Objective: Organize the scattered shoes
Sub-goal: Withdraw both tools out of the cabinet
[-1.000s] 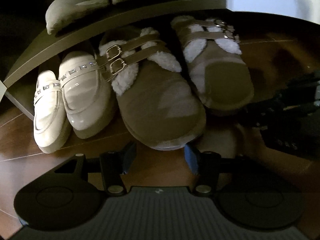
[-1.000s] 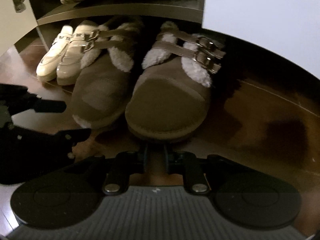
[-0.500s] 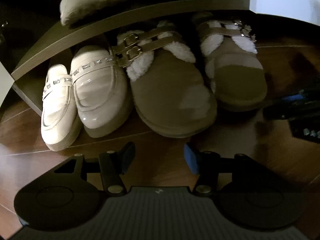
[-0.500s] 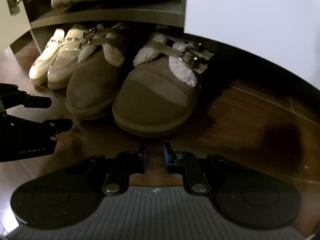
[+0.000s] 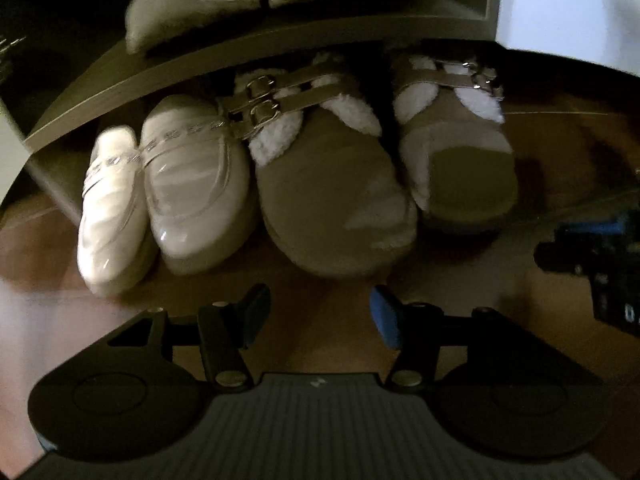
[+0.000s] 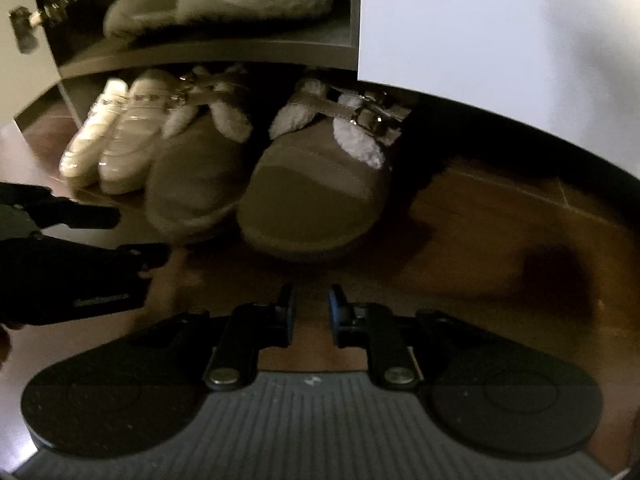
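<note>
1. Left wrist view: my left hand-held gripper [image 5: 316, 314] hangs over the wooden floor [image 5: 560, 340] in front of the shoe cabinet's bottom shelf, its jaws apart and opening, with nothing between them.
2. Four shoes stand in a row at the front edge of that bottom shelf, toes toward me. From the left end: a cream loafer [image 5: 110, 216], a second cream loafer [image 5: 196, 188] touching it, a taupe fleece-lined clog [image 5: 332, 200] with two buckled straps, and its mate, the right clog [image 5: 456, 160], near the cabinet's right end.
3. The two clogs sit just beside each other; the toe of the left one juts farthest out over the floor.
4. On the upper shelf [image 5: 256, 56] sits a pair of pale slippers [image 5: 192, 4].
5. Right wrist view: my right hand-held gripper [image 6: 311, 306] is released and holds nothing, its fingers drawn close together with only a narrow gap, bare floor showing through it.
6. It points at the toe of the right clog without touching it.
7. A white cabinet door [image 6: 500, 32] fills the upper right.
</note>
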The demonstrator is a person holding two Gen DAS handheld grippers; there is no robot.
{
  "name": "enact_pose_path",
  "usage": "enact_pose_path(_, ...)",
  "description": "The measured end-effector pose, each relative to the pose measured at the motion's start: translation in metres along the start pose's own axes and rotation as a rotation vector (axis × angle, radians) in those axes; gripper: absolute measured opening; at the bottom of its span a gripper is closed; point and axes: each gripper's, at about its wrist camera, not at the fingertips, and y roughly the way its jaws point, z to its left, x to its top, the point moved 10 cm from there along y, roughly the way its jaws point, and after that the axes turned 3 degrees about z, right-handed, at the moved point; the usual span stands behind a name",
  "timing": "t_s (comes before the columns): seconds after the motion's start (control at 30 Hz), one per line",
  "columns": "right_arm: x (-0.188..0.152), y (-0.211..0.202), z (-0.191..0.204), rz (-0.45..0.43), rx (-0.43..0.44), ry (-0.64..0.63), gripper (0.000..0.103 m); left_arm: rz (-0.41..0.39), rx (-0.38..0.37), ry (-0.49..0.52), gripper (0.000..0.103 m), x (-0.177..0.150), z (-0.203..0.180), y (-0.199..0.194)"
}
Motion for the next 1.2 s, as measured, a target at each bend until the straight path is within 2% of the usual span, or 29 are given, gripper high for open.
enact_pose_path(0.13,-0.023,-0.051,0.021,0.069,0.009,0.039,0.015,0.123,-0.012,-0.073,0.061,-0.042,0.006,-0.043)
enact_pose_path(0.23,-0.026,-0.108,0.03,0.093,0.007,0.085,0.016,0.217,0.002,-0.136,0.062,-0.064,0.012,-0.095)
enact_pose_path(0.3,-0.021,-0.15,0.037,0.098,0.005,0.117,0.026,0.269,-0.004,-0.198,0.062,-0.068,0.017,-0.137)
enact_pose_path(0.33,-0.016,-0.171,0.039,0.1,-0.001,0.132,0.029,0.276,-0.004,-0.209,0.063,-0.068,0.018,-0.145)
enact_pose_path(0.4,-0.005,-0.212,0.045,0.11,-0.01,0.163,0.04,0.316,0.002,-0.28,0.074,-0.061,0.026,-0.211)
enact_pose_path(0.43,-0.001,-0.226,0.047,0.118,-0.009,0.177,0.044,0.317,0.005,-0.298,0.078,-0.055,0.029,-0.231)
enact_pose_path(0.5,0.012,-0.268,0.058,0.157,-0.003,0.216,0.063,0.318,0.008,-0.33,0.081,-0.045,0.036,-0.27)
enact_pose_path(0.53,0.014,-0.275,0.059,0.163,-0.002,0.221,0.064,0.319,0.009,-0.334,0.081,-0.042,0.041,-0.286)
enact_pose_path(0.63,0.043,-0.341,0.078,0.173,-0.006,0.219,0.07,0.355,0.024,-0.37,0.081,-0.023,0.066,-0.378)
enact_pose_path(0.7,0.067,-0.394,0.089,0.151,-0.015,0.213,0.079,0.347,0.023,-0.389,0.081,-0.009,0.079,-0.418)
enact_pose_path(0.77,0.088,-0.443,0.095,0.133,-0.031,0.216,0.084,0.328,0.015,-0.397,0.081,0.012,0.093,-0.477)
enact_pose_path(0.8,0.096,-0.467,0.099,0.125,-0.034,0.225,0.09,0.321,0.012,-0.4,0.081,0.02,0.099,-0.498)
enact_pose_path(0.87,0.113,-0.516,0.105,0.111,-0.035,0.251,0.094,0.314,0.021,-0.39,0.081,0.032,0.105,-0.528)
enact_pose_path(0.93,0.125,-0.552,0.11,0.091,-0.028,0.258,0.096,0.295,0.039,-0.371,0.084,0.051,0.114,-0.578)
enact_pose_path(0.97,0.13,-0.572,0.113,0.079,-0.03,0.251,0.096,0.271,0.057,-0.356,0.089,0.063,0.119,-0.608)
enact_pose_path(1.2,0.137,-0.664,0.114,0.011,-0.046,0.241,0.098,0.162,0.083,-0.344,0.09,0.088,0.116,-0.708)
